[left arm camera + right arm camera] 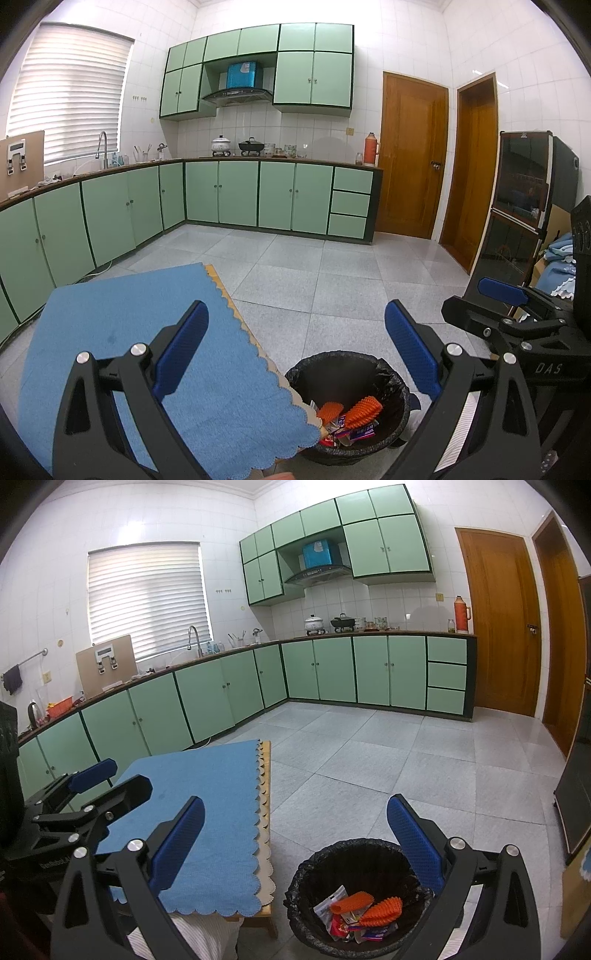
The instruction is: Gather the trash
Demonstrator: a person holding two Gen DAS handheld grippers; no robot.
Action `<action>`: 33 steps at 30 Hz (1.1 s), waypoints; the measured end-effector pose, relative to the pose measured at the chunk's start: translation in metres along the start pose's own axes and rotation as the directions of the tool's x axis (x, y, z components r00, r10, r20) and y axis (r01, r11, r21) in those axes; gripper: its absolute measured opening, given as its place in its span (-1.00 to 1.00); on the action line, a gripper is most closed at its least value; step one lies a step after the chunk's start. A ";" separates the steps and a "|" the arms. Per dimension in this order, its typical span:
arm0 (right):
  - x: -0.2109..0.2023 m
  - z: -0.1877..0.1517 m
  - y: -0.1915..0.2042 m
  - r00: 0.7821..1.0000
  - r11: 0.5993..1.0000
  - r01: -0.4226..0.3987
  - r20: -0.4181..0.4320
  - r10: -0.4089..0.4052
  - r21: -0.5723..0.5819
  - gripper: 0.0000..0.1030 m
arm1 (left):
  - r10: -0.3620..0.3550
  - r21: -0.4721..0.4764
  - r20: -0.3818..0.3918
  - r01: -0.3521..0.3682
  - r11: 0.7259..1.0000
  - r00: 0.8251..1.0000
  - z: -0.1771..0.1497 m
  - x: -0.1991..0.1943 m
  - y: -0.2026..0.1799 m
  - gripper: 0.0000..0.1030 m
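Both grippers, left [295, 354] and right [295, 845], fingers wide apart and holding nothing, above round black bag-lined bin [413, 908] with orange ridged pieces [382, 912] and wrappers, beside blue-clothed bench [207, 812] corner

"DAS" in pale letters on right gripper [517, 295] body; left gripper [110, 775] body lettering, possibly "GenRobot", partly cut off.

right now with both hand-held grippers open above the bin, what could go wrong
1. The trash bin stands close beside the blue cloth; a low swing could snag its scalloped edge.
2. The two orange pieces lie on top of the wrappers, so bumping the bin might spill them.
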State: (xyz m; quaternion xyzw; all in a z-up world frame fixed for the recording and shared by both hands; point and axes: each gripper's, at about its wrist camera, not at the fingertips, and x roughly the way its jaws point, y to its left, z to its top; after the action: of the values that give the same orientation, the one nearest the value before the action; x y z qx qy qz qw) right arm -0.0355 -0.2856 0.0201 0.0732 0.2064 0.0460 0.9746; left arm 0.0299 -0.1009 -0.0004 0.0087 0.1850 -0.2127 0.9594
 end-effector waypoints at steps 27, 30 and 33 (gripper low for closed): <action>0.002 -0.001 -0.001 1.000 1.000 0.000 -0.005 0.000 0.004 0.88 | 0.000 -0.002 -0.006 0.000 1.000 1.000 -0.002 0.001 0.001 0.81; 0.003 -0.005 0.000 1.000 1.000 0.000 -0.007 0.000 0.005 0.88 | 0.000 -0.004 -0.009 0.000 1.000 1.000 -0.004 0.002 0.001 0.81; 0.003 -0.006 0.000 1.000 1.000 0.001 -0.008 0.000 0.005 0.88 | 0.001 -0.003 -0.010 -0.001 1.000 1.000 -0.004 0.002 0.001 0.81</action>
State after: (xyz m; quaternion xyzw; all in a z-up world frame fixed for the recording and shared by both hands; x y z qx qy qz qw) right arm -0.0347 -0.2850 0.0138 0.0757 0.2106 0.0455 0.9736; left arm 0.0306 -0.1000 -0.0053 0.0083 0.1903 -0.2121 0.9585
